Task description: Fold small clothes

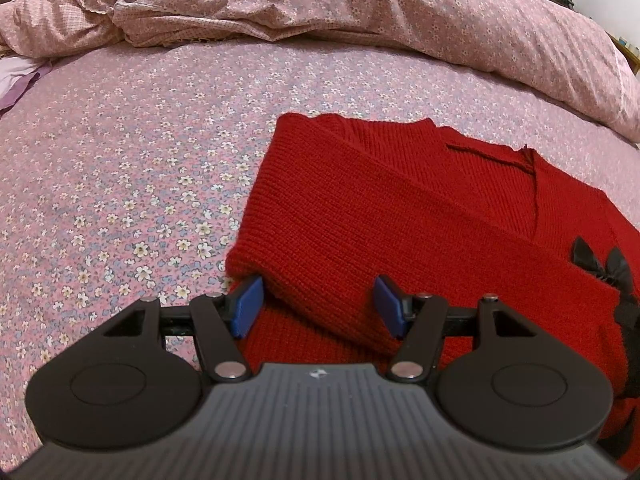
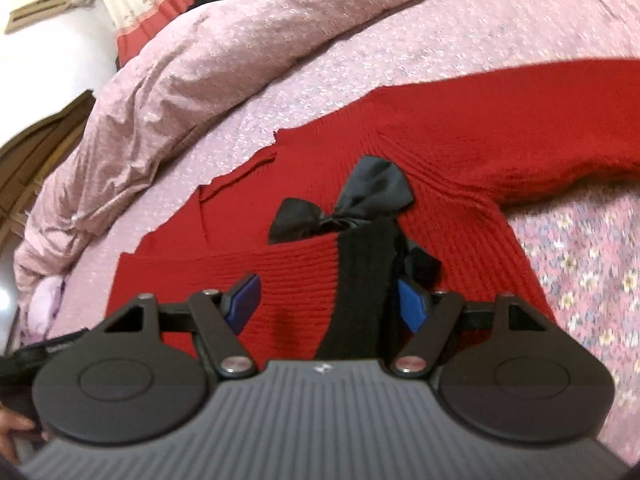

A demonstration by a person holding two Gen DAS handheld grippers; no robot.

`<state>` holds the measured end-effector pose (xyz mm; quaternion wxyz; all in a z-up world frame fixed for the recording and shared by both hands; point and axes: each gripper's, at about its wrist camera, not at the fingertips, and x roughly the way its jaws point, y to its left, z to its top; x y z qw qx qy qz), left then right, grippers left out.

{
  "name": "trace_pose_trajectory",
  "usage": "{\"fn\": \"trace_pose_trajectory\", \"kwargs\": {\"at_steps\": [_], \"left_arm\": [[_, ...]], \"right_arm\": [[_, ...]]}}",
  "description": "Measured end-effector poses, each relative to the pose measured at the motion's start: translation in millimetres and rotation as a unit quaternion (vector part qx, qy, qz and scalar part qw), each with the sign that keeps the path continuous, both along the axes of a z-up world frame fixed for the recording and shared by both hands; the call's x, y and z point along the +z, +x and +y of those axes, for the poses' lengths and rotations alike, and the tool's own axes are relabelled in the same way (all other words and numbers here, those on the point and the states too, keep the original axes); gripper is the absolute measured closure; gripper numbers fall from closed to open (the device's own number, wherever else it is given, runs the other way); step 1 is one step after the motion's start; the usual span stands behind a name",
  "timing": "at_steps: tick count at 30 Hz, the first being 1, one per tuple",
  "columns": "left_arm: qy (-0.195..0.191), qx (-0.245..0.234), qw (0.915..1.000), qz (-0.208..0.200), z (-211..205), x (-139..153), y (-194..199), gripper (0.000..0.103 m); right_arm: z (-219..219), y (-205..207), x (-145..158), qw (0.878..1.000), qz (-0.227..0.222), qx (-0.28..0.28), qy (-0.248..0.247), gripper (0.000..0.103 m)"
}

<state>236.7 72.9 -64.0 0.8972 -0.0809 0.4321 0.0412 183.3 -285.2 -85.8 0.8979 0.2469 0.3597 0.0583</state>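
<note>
Floral pink bedding (image 1: 120, 184) is serving as the work surface, with a rumpled duvet (image 1: 360, 12) bunched along its far edge. The red knit cardigan (image 1: 400, 216) is lying flat on the sheet. One sleeve (image 1: 340, 272) is lying folded diagonally across the body; judging by this, the first fold is done. The other sleeve (image 2: 560, 128) is stretching outward across the bed, unfolded.

The left gripper (image 1: 318, 306) is hovering low over the folded sleeve, jaws apart, pads pressing nothing. The right gripper (image 2: 328, 300) is hanging above the black front band (image 2: 360, 280) and black bow (image 2: 340, 204), jaws likewise apart and gripping nothing.

Obstructions: the bow is standing proud of the knit and could bunch under a fold. The duvet is limiting free space beyond the collar. A person's fingers (image 2: 16, 428) are showing at the right view's lower left edge.
</note>
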Motion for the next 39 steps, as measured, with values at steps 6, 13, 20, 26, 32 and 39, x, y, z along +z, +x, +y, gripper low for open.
{"fn": "trace_pose_trajectory", "kwargs": {"at_steps": [6,13,20,26,32,39], "left_arm": [[-0.01,0.004,0.9999,-0.004,2.6,0.7,-0.4,0.036],[-0.017,0.012,0.9997,-0.009,3.9,1.1,0.0,0.036],[-0.018,0.019,0.9995,-0.015,2.9,3.3,0.6,0.036],[0.025,0.025,0.9951,-0.092,-4.1,21.0,-10.0,0.036],[0.042,0.022,0.9971,-0.06,-5.2,5.9,7.0,0.036],[0.105,-0.007,0.9933,-0.049,-14.1,-13.2,13.7,0.036]], "right_arm": [[4.5,0.7,21.4,0.999,-0.008,0.02,-0.031,0.086],[19.8,-9.5,66.4,0.99,-0.084,0.074,-0.087,0.094],[16.4,23.3,104.5,0.984,-0.124,0.084,-0.1,0.094],[-5.0,36.2,121.0,0.981,-0.162,0.047,-0.094,0.095],[-11.2,48.7,98.4,0.975,-0.166,0.047,-0.137,0.095],[-20.2,92.0,20.9,0.981,-0.066,0.034,-0.177,0.091]]}}
